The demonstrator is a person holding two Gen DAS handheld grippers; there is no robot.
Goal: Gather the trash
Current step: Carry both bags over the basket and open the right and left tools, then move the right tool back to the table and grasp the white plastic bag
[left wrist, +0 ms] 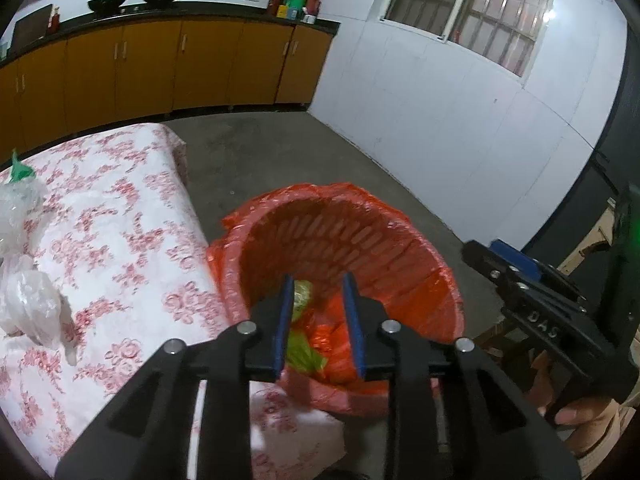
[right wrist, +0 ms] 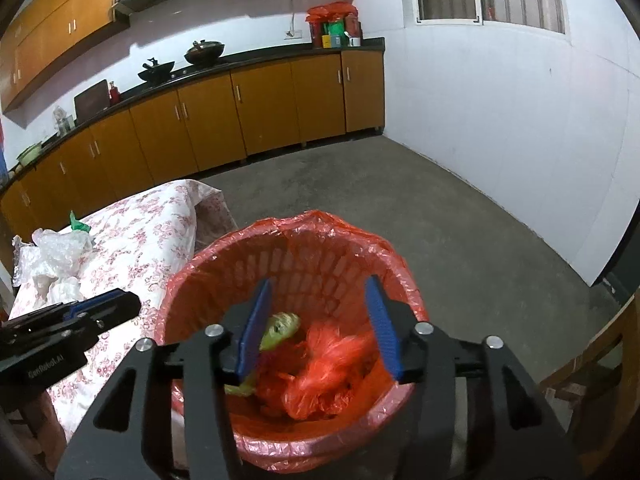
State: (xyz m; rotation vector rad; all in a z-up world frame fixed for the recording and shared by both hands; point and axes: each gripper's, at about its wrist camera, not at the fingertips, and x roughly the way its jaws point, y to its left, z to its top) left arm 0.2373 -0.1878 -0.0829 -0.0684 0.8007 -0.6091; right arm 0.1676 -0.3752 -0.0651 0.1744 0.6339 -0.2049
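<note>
Left hand-held gripper [left wrist: 319,322] hovering over red-lined trash basket [left wrist: 404,248], blue pads apart, gripping nothing. Right hand-held gripper [right wrist: 318,330] above same basket [right wrist: 192,276], spread wider, also holding nothing. Inside basket: crumpled green wrapper [right wrist: 282,330] and bunched red plastic bag [right wrist: 332,364] at bottom. Basket on concrete floor [right wrist: 440,208], just beside desk [left wrist: 132,216] with floral cloth. On desk, well apart from basket: clear crumpled plastic trash [left wrist: 32,300], small green scrap [left wrist: 19,170] behind. Orange cabinets [right wrist: 260,108] along far wall.
</note>
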